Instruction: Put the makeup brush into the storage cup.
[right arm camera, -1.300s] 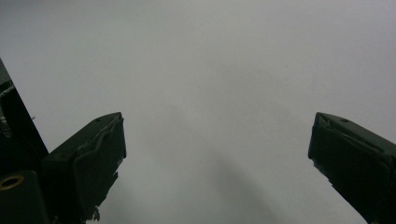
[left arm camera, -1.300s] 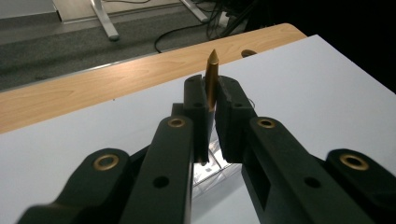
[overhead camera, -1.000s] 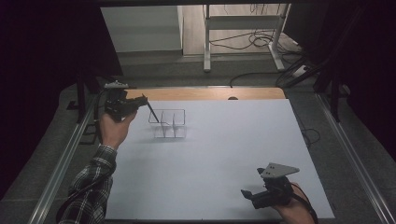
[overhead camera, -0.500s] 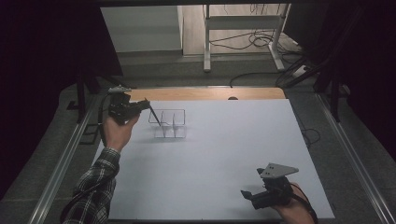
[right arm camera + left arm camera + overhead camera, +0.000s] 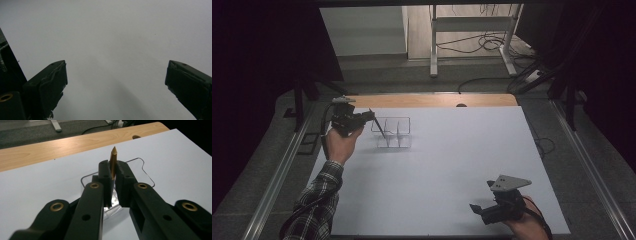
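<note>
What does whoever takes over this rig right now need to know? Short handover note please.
Left gripper: shut on the pen, gold tip pointing away, held above the clear organizer at the table's far left.
Right gripper: open, holds nothing, low over the table's near right edge.
Done: pen picked up and brought over the organizer.
Left: probably lower the pen into a compartment and release; it is not in yet.
</note>
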### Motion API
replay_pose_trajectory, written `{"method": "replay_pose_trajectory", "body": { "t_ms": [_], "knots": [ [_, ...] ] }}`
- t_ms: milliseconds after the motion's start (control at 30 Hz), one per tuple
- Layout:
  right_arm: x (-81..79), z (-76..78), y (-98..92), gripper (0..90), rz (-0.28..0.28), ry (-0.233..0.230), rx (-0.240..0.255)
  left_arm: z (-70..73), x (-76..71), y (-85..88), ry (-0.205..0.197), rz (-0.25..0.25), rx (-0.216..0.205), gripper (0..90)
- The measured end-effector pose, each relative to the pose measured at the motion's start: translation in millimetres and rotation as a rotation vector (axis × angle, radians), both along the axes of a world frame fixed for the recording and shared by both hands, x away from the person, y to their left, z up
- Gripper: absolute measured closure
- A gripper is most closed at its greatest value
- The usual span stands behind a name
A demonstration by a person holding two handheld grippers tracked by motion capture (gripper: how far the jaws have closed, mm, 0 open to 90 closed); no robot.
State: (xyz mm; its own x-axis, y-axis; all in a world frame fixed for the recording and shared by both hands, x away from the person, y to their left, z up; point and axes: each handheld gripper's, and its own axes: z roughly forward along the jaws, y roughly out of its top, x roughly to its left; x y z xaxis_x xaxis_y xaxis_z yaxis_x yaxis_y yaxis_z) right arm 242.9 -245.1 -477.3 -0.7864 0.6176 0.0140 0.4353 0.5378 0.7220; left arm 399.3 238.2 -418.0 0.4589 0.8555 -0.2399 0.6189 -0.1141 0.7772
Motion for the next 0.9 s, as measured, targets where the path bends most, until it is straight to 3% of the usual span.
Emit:
{"method": "replay_pose_trajectory", "body": {
  "t_ms": [900],
  "knots": [
    [-0.7, -1.1, -0.4, 4.3, 0.001, 0.006, -0.008, -23.5, 5.2, -7.8, 0.035, -0.003, 0.011, 84.2]
  ]
}}
